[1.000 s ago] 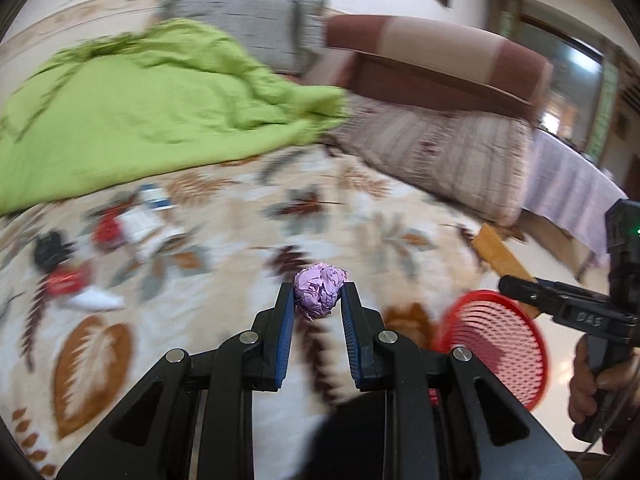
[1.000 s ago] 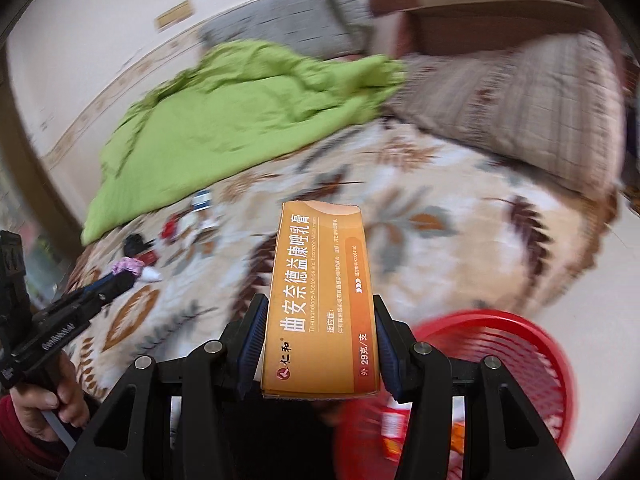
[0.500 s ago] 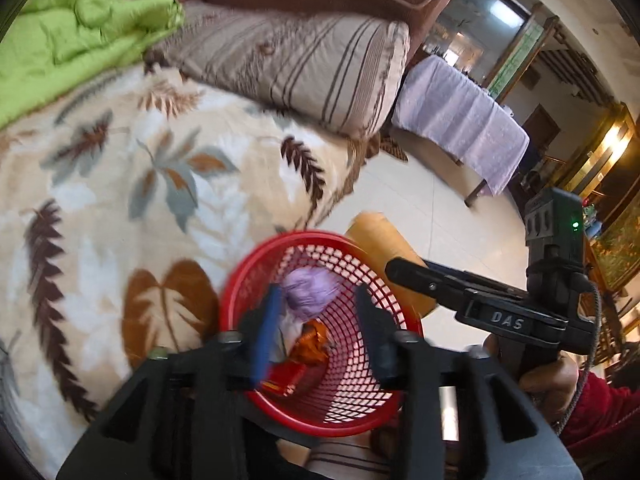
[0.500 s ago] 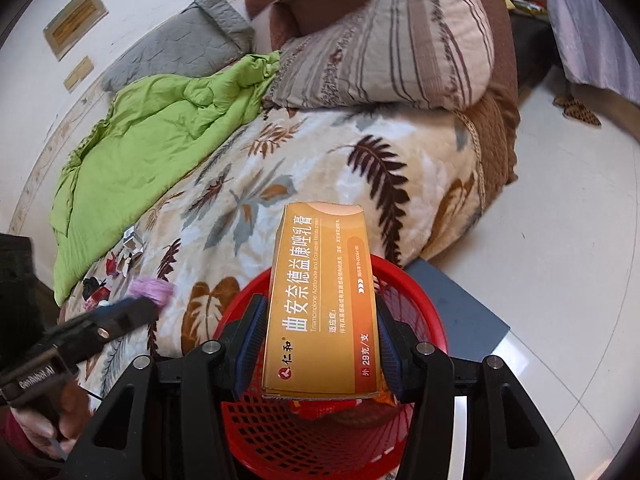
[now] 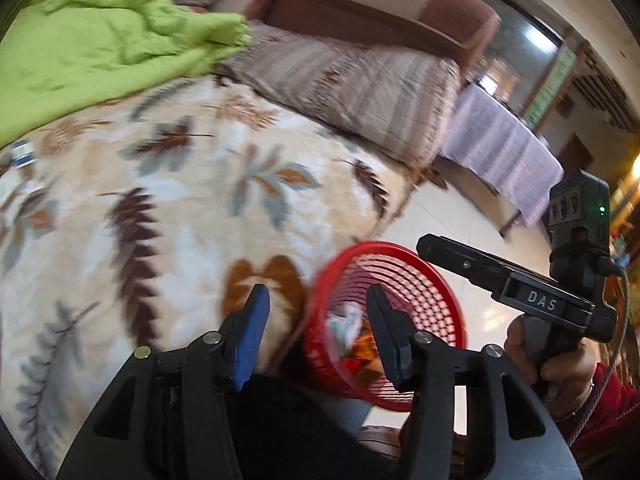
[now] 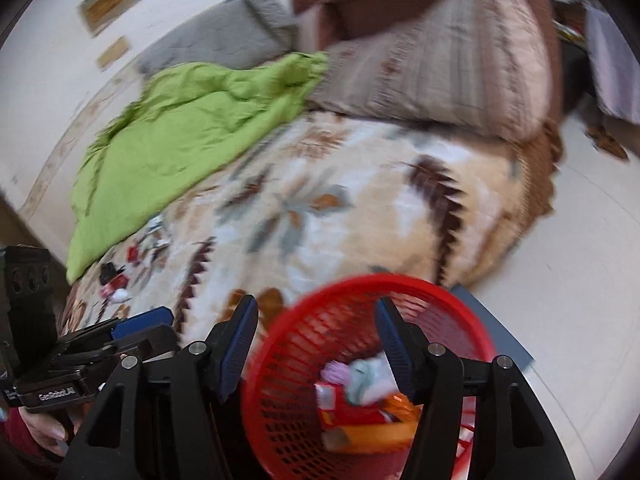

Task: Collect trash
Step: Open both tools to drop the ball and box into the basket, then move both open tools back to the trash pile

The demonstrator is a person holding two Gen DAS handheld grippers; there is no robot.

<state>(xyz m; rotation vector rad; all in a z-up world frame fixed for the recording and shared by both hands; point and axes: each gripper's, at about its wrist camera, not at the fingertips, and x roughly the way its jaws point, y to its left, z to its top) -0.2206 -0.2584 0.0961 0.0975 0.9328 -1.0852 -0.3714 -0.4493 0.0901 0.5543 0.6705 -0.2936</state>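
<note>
Right wrist view shows the right gripper (image 6: 314,340) spread and empty above the red basket (image 6: 460,304), where an orange box (image 6: 384,432) and purple paper wad (image 6: 334,370) lie. The left gripper (image 5: 318,332) is likewise spread and empty. Remaining scraps (image 6: 120,276) lie up-left on the leaf-print blanket (image 6: 340,208), well apart from both, on the left gripper's side, so I'd judge it nearer.

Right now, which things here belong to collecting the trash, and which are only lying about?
Job:
- red basket with trash inside
- purple paper ball and orange box in it
- small litter on the bedspread
- left gripper, right gripper, both open

Lying about:
- green quilt
- striped pillow
- grey pillow
</note>
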